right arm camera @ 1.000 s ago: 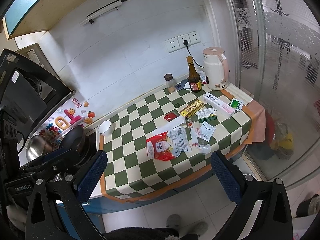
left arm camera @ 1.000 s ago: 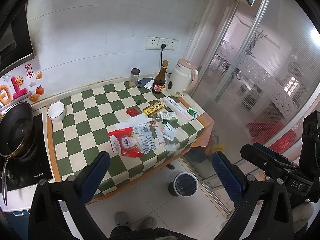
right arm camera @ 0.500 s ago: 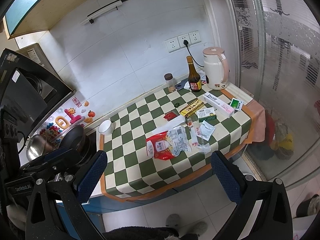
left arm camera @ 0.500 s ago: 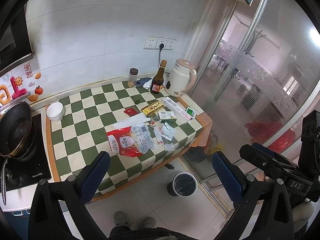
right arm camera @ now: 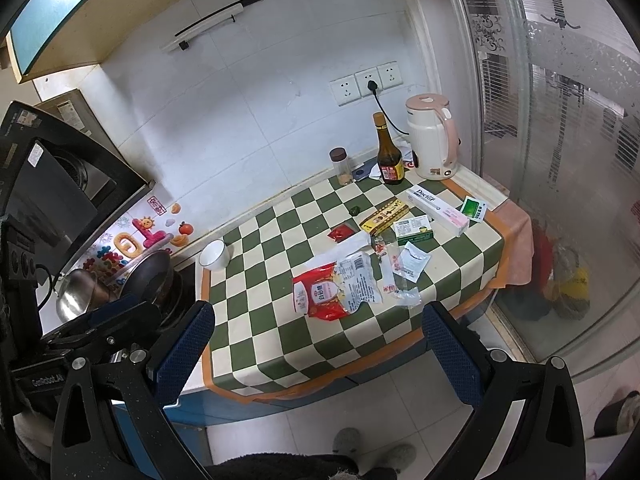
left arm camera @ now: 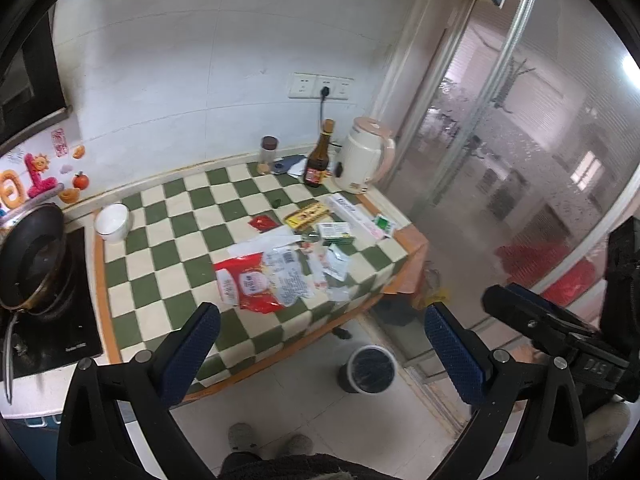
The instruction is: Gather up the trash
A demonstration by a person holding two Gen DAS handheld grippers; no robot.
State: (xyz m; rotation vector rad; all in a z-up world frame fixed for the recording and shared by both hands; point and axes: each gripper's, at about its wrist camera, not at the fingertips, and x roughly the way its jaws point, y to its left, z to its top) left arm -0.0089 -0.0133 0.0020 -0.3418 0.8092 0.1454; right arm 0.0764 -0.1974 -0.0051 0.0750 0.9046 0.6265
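Both grippers, left [left arm camera: 320, 344] and right [right arm camera: 318, 342], hung spread and empty, well short of the counter [right arm camera: 280, 320]. The trash lay at the counter's right end: a red-and-clear bag [right arm camera: 338, 288], thin wrappers [right arm camera: 404, 264] and small boxes [right arm camera: 414, 227]. The bag appeared light, limp and slippery; it would best be pinched at a raised, crumpled edge. The bin [left arm camera: 370, 368] stood on the floor below.

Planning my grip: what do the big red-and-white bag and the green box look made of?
The red-and-white bag looks like thin glossy plastic film: it lies crumpled flat with shiny wrinkles and a see-through printed panel. The green box looks like matte printed cardboard, judging by its crisp straight edges and folded corners, though that is less certain from here.
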